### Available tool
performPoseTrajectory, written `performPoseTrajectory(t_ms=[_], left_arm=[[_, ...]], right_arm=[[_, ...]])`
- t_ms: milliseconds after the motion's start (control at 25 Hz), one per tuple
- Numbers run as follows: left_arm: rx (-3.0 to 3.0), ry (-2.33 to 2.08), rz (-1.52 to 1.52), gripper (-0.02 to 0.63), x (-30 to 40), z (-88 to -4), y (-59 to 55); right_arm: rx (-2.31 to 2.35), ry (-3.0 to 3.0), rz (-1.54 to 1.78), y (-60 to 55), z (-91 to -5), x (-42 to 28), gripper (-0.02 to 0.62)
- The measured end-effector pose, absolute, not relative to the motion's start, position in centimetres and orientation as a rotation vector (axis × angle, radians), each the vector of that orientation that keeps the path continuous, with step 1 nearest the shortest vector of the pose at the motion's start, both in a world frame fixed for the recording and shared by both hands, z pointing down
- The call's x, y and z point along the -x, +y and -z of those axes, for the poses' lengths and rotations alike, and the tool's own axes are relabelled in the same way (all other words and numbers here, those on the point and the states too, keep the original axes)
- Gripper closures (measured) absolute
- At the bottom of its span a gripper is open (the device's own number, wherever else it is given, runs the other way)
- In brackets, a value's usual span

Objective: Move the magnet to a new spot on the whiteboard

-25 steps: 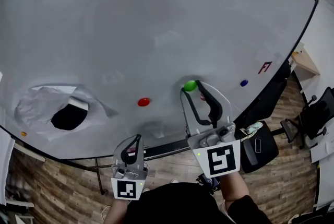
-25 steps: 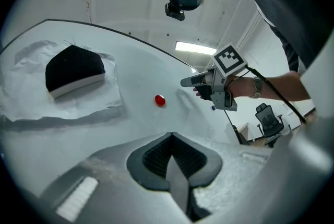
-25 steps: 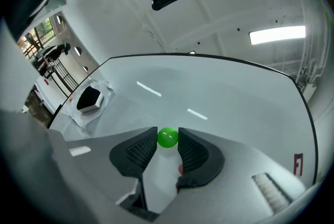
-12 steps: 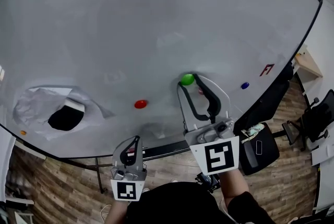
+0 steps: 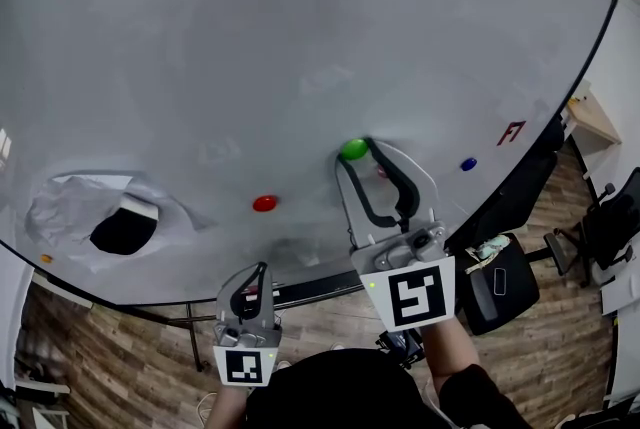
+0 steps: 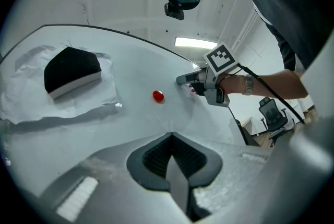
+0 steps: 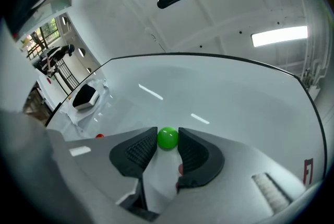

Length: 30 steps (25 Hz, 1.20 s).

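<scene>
Pinching glossy round green magnet (image 7: 167, 138), right gripper (image 7: 168, 142); whiteboard (image 7: 224, 92) smooth.

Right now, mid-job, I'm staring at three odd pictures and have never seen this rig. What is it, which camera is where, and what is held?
There is no robot: a person holds a two-jaw gripper in each hand. The head view comes from a camera on the person's head, facing a whiteboard. The other two views come from cameras riding on each gripper, looking along its jaws. On the board sit a green magnet, a red magnet, a blue magnet and a black eraser on a crumpled white sheet. The right gripper is closed on the green magnet. The left gripper, lower in the head view, has its jaws together and holds nothing.
</scene>
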State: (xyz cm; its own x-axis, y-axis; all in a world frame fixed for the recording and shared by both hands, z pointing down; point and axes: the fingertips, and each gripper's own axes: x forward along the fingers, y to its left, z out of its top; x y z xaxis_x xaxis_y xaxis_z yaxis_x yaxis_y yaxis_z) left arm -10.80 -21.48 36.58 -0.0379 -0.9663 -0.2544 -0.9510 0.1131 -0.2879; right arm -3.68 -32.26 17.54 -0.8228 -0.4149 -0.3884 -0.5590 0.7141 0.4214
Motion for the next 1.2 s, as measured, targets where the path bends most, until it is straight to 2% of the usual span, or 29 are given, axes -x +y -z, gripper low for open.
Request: performPoseTrajectory(t_ms=[880, 1040, 1200], left_arm=[[1.878, 2.032, 0.043, 0.606, 11.50, -36.92, -21.13], [1.880, 2.020, 0.045, 0.606, 11.65, -36.82, -20.90], [1.905, 2.001, 0.042, 0.606, 11.52, -36.93, -20.79]], right_arm=[[0.801, 2.628, -0.759, -32.29, -17.53, 3.64, 0.465], [0.828, 2.631, -0.738, -32.41, -17.65, 3.34, 0.428], [0.847, 2.626, -0.728, -32.10, -17.71, 2.81, 0.428]])
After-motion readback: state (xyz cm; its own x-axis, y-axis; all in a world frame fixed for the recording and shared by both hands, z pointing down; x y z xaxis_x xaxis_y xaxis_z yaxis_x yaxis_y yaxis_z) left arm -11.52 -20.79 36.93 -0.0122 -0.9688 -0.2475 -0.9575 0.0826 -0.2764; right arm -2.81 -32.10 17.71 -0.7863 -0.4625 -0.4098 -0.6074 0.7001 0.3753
